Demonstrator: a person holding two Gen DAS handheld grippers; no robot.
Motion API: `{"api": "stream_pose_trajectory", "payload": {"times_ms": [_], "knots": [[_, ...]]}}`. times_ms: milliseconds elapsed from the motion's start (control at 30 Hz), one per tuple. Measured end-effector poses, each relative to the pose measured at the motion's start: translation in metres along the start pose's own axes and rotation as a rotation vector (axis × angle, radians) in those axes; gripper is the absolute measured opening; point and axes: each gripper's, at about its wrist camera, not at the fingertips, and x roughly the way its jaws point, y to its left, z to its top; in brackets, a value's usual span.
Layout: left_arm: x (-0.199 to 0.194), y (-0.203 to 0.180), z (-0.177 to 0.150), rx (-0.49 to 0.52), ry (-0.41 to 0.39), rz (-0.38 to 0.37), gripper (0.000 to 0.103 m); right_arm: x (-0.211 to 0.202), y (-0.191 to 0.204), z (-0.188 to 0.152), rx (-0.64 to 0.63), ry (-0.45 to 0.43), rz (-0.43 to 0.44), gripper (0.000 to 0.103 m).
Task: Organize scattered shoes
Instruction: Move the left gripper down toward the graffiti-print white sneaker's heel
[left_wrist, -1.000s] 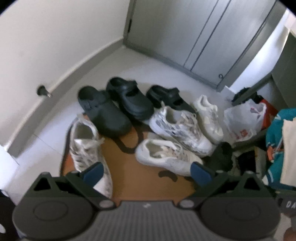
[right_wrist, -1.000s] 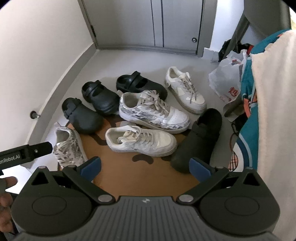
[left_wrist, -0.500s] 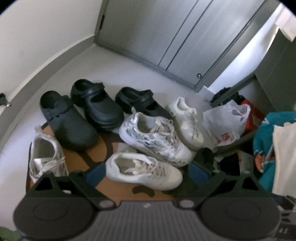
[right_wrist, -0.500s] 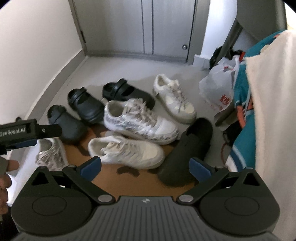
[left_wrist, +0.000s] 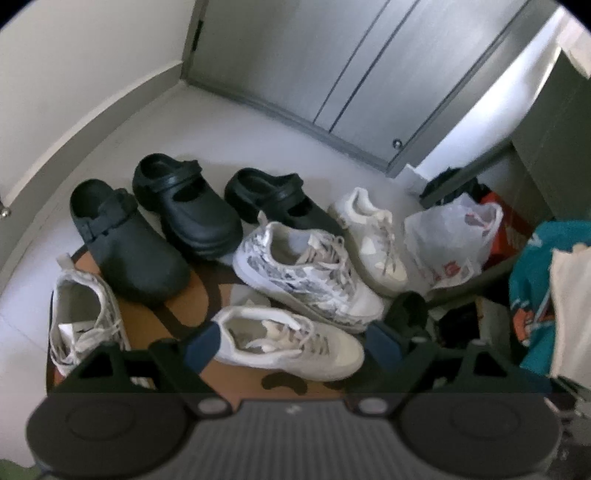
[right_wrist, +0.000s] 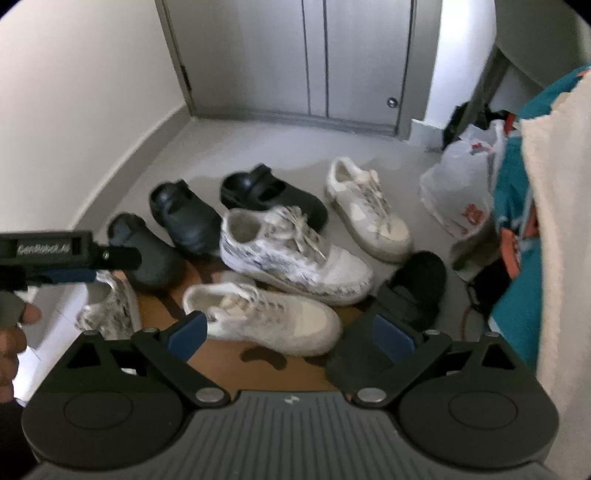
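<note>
Several shoes lie mixed on and around a brown mat (left_wrist: 162, 321). A cream sneaker (left_wrist: 288, 343) lies nearest, below my left gripper (left_wrist: 291, 343), whose jaws are closing with the shoe between them; the pads stand clear of it. My right gripper (right_wrist: 288, 332) hangs open over the same cream sneaker (right_wrist: 266, 317). Behind it lies a grey-patterned sneaker (left_wrist: 306, 280), with its mate (left_wrist: 85, 314) at the left. Another white sneaker (left_wrist: 369, 240) lies at the back right. Three black clogs (left_wrist: 184, 206) stand behind, a fourth (right_wrist: 417, 291) at the right.
A white plastic bag (left_wrist: 450, 243) and teal cloth (left_wrist: 535, 280) crowd the right side. Grey doors (left_wrist: 332, 74) close off the back and a wall (left_wrist: 74, 74) runs along the left. A person's hand (right_wrist: 14, 332) holds the left gripper's finger (right_wrist: 118, 256) over the left shoes.
Both grippers have come down closer to the shoes. The left one swung from over the left patterned sneaker to the cream sneaker, and its jaws have narrowed a little.
</note>
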Motion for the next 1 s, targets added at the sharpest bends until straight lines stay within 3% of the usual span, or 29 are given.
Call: {"api": "stream_pose_trajectory", "payload": {"times_ms": [200, 433, 467, 533, 600, 667, 800, 1000], "knots": [[-0.009, 0.011, 0.010, -0.038, -0.017, -0.016, 0.084, 0.004, -0.002, 0.019, 0.056, -0.030, -0.013, 0.100], [0.000, 0.025, 0.019, -0.100, -0.032, 0.016, 0.084, 0.022, 0.003, 0.022, -0.099, -0.060, -0.026, 0.100], [0.004, 0.023, 0.019, -0.093, -0.027, 0.026, 0.084, 0.025, 0.001, 0.018, -0.100, -0.079, -0.038, 0.100], [0.014, 0.018, 0.019, -0.071, -0.014, 0.031, 0.084, 0.034, 0.000, 0.016, -0.115, -0.015, -0.068, 0.100], [0.026, 0.013, 0.018, -0.046, 0.002, 0.032, 0.084, 0.036, -0.002, 0.025, -0.161, 0.020, -0.030, 0.099], [0.040, 0.011, 0.019, -0.039, 0.017, 0.038, 0.083, 0.027, -0.003, 0.030, -0.178, -0.021, -0.020, 0.099], [0.073, 0.012, 0.022, -0.097, 0.072, -0.012, 0.068, 0.016, -0.005, 0.032, -0.185, -0.045, -0.012, 0.100], [0.111, -0.004, 0.027, -0.017, 0.068, -0.026, 0.067, 0.021, -0.011, 0.033, -0.167, -0.017, -0.012, 0.099]]}}
